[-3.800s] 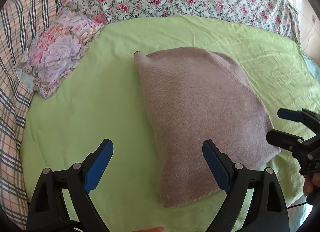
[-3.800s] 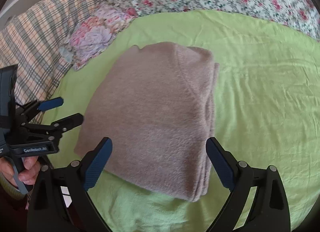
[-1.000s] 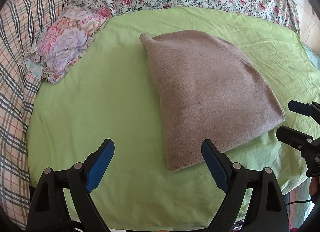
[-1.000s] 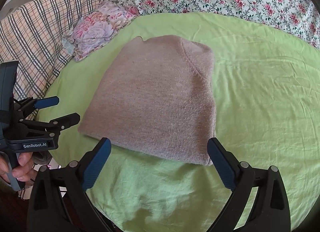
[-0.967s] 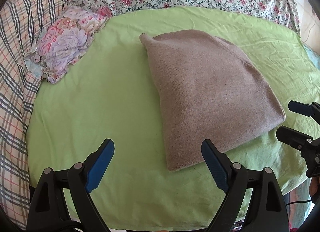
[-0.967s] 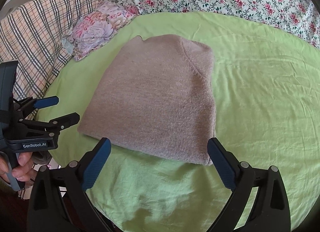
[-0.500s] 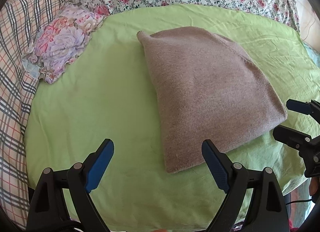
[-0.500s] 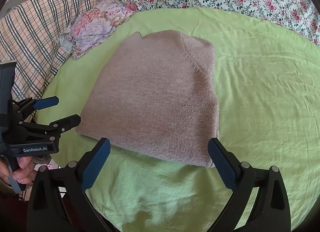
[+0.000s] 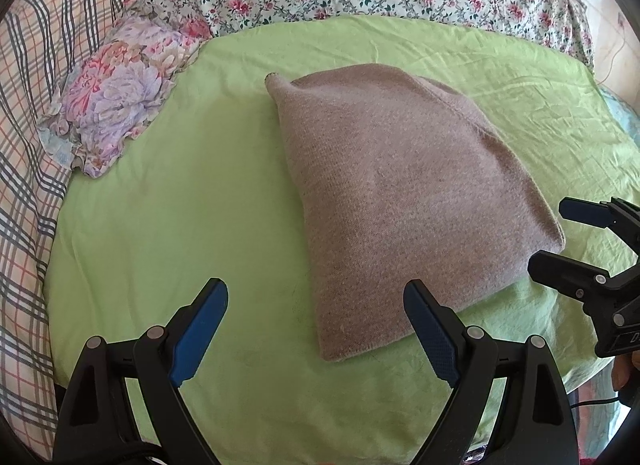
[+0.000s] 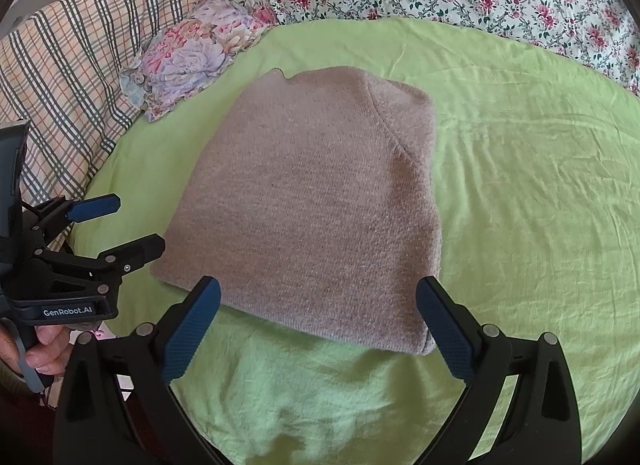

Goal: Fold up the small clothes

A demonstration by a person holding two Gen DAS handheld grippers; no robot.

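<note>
Both the left gripper (image 9: 316, 325) and right gripper (image 10: 320, 321) are hovering wide open, drifting back in toward the folded sweater (image 10: 312, 209), so it's looking basically done.

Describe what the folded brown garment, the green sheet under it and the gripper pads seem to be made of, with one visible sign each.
Folded brown garment: looks like soft knitted wool or acrylic; fuzzy, ribbed surface.
Green sheet: thin woven cloth, likely cotton; matte, fine creases.
Blue pads on the right gripper: probably rubber; dotted grip texture on black, seemingly plastic jaws.
</note>
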